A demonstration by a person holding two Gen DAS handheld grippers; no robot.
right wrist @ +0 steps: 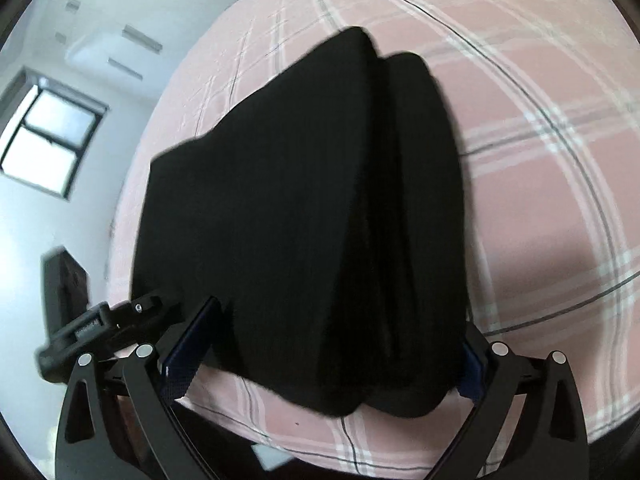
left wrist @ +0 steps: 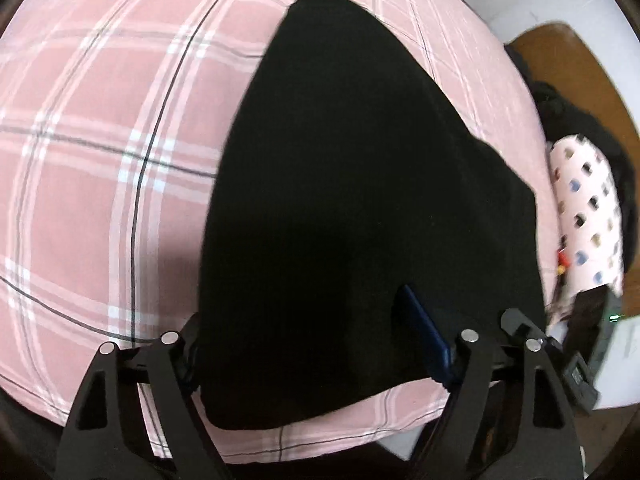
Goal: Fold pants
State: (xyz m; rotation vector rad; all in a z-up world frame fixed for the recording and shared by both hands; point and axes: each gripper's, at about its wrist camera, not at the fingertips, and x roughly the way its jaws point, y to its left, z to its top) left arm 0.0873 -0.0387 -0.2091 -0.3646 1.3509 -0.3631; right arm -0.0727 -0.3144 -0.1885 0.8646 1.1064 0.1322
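Black pants (left wrist: 360,200) lie folded lengthwise on a pink plaid bed sheet (left wrist: 100,160), waist end towards me. My left gripper (left wrist: 304,312) stands open over the near edge. Its blue-padded right finger (left wrist: 428,336) rests on top of the cloth, and its left finger is partly hidden behind the pants' edge. In the right wrist view the pants (right wrist: 300,220) show two stacked legs. My right gripper (right wrist: 340,312) is open, a blue pad (right wrist: 188,352) on each side of the near end. I cannot see either gripper's pads pressing the cloth.
A white perforated basket (left wrist: 588,216) with dark clothes stands off the bed's right side on a wooden floor (left wrist: 580,64). The bed's near edge runs just below the grippers. A window (right wrist: 48,140) and white wall lie to the left. The other gripper's body (right wrist: 100,324) is close alongside.
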